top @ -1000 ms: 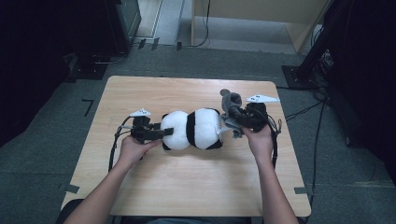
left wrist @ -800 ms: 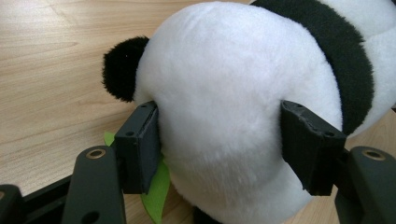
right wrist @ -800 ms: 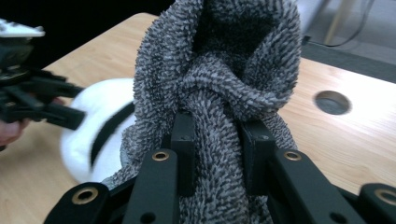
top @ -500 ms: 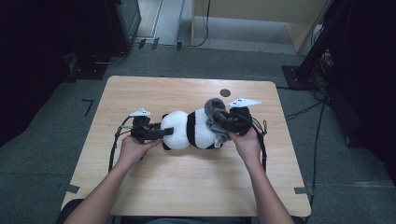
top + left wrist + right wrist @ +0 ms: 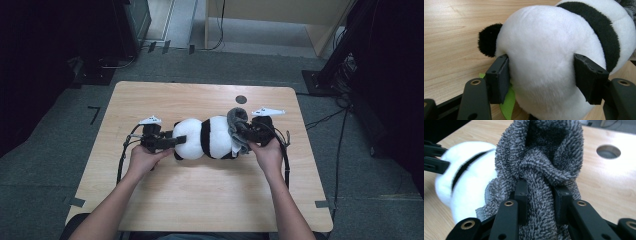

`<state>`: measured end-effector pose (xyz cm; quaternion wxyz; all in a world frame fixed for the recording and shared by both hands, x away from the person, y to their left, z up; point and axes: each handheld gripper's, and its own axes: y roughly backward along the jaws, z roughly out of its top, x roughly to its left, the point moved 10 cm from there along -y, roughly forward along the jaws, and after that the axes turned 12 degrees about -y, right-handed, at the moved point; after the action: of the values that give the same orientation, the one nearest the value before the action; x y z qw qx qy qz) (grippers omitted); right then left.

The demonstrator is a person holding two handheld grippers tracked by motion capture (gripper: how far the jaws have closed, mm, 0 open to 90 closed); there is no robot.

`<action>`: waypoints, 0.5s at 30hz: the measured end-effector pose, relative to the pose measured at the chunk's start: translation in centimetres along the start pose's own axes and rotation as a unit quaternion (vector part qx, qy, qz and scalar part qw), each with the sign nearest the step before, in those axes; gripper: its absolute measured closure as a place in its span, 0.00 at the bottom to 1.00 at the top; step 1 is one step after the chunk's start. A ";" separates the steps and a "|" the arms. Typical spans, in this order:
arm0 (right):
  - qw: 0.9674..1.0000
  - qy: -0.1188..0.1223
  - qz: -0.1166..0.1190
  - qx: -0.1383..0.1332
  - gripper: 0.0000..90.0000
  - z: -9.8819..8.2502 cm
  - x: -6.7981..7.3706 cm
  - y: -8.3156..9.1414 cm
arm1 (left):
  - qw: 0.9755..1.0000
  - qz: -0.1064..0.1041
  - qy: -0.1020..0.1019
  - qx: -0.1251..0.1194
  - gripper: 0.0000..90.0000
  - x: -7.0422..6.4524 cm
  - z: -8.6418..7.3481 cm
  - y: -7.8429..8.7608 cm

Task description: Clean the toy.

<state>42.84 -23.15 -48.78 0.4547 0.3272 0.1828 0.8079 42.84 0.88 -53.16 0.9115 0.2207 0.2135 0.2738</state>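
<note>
A black-and-white panda plush point(image 5: 205, 137) lies on its side in the middle of the wooden table point(image 5: 200, 200). My left gripper point(image 5: 177, 141) is shut on its rounded white left end; in the left gripper view the pads point(image 5: 499, 80) press into the fur of the plush point(image 5: 549, 50) on both sides. My right gripper point(image 5: 241, 134) is shut on a grey fuzzy cloth point(image 5: 236, 120) at the plush's right end. The right gripper view has the jaws point(image 5: 541, 195) pinching a bunched fold of the cloth point(image 5: 549, 152), with the plush point(image 5: 461, 192) just behind it on the left.
A round hole point(image 5: 241, 99) is cut into the table behind the plush. A green tag point(image 5: 507, 102) pokes out under the plush by my left jaw. Cables trail from both grippers, and dark equipment stands on the floor around the table.
My right gripper has carried the grey cloth leftward and down, from beside the plush to against its right end. The left gripper and the plush have stayed put.
</note>
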 end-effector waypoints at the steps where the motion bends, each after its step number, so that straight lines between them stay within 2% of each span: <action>1: 1.000 -0.005 -0.001 0.003 0.79 -0.2 -0.3 -0.1 | 1.000 0.000 0.000 0.000 0.38 0.0 0.0 0.0; 5: 0.999 -0.020 -0.015 0.028 0.79 -1.2 -1.6 -0.8 | 1.000 0.000 -0.002 0.000 0.38 0.0 -0.1 0.0; 10: 0.998 -0.042 -0.007 0.043 0.80 -2.3 -2.2 -1.9 | 1.000 -0.001 -0.001 -0.001 0.38 0.1 -0.1 0.0; 15: 0.996 -0.037 -0.020 0.075 0.80 -3.9 -2.7 -3.3 | 1.000 -0.002 -0.003 0.000 0.38 0.1 -0.1 0.1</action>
<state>43.20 -23.67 -54.50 0.4516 0.3865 0.2319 0.7700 42.79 0.99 -53.26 0.9128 0.2209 0.2106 0.2713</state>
